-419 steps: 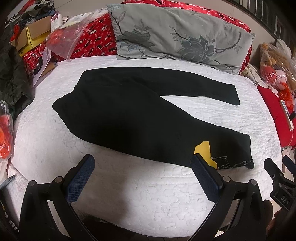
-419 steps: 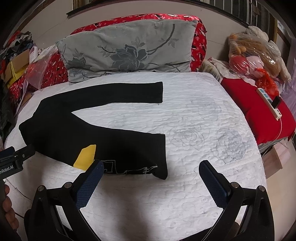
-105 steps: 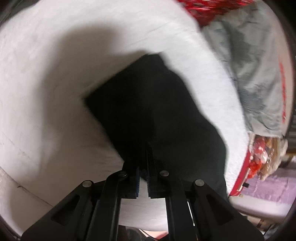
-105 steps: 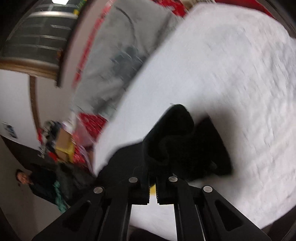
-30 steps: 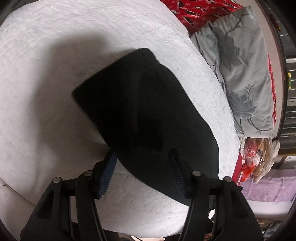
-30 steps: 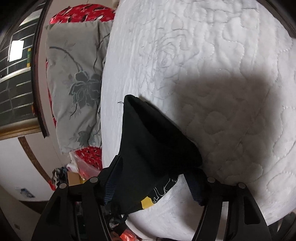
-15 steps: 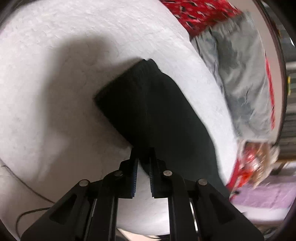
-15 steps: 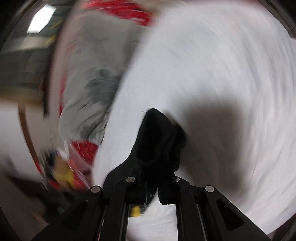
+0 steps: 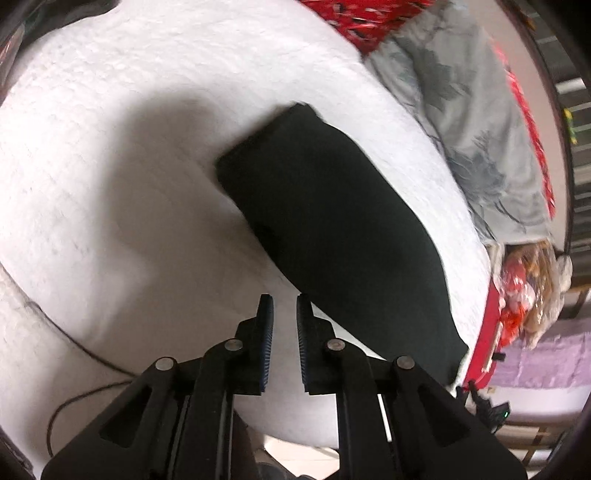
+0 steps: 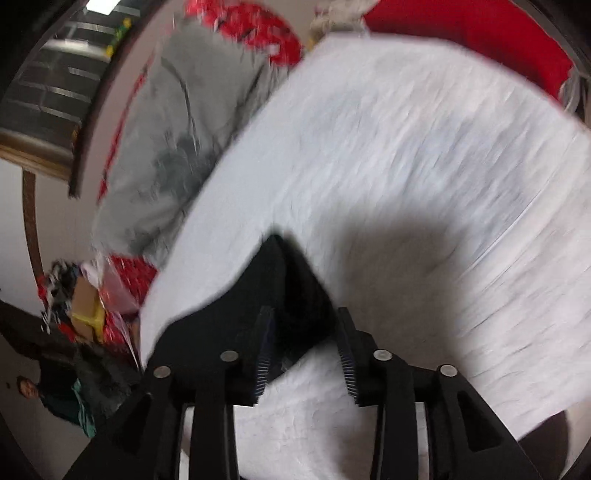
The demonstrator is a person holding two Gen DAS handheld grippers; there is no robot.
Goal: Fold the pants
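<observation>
The black pants point(image 9: 332, 221) lie folded lengthwise, one leg on the other, as a long strip on the white quilted bed point(image 9: 110, 184). My left gripper point(image 9: 284, 306) is just off the strip's near edge; its jaws stand a narrow gap apart with nothing between them. In the blurred right wrist view the pants' leg end point(image 10: 280, 291) lies on the bed. My right gripper point(image 10: 304, 319) is open, its jaws standing either side of that end without clamping it.
A grey flowered pillow point(image 9: 472, 122) and red bedding point(image 9: 354, 18) lie at the bed's head. A red cushion and plastic bags point(image 9: 524, 291) sit beside the bed. A thin cable point(image 9: 74, 398) hangs at the near edge. Clutter and boxes point(image 10: 81, 306) stand to the left.
Half a second ago both grippers were shut on the pants. Now both have let go: the left has drawn back off the edge, the right has opened over the leg end.
</observation>
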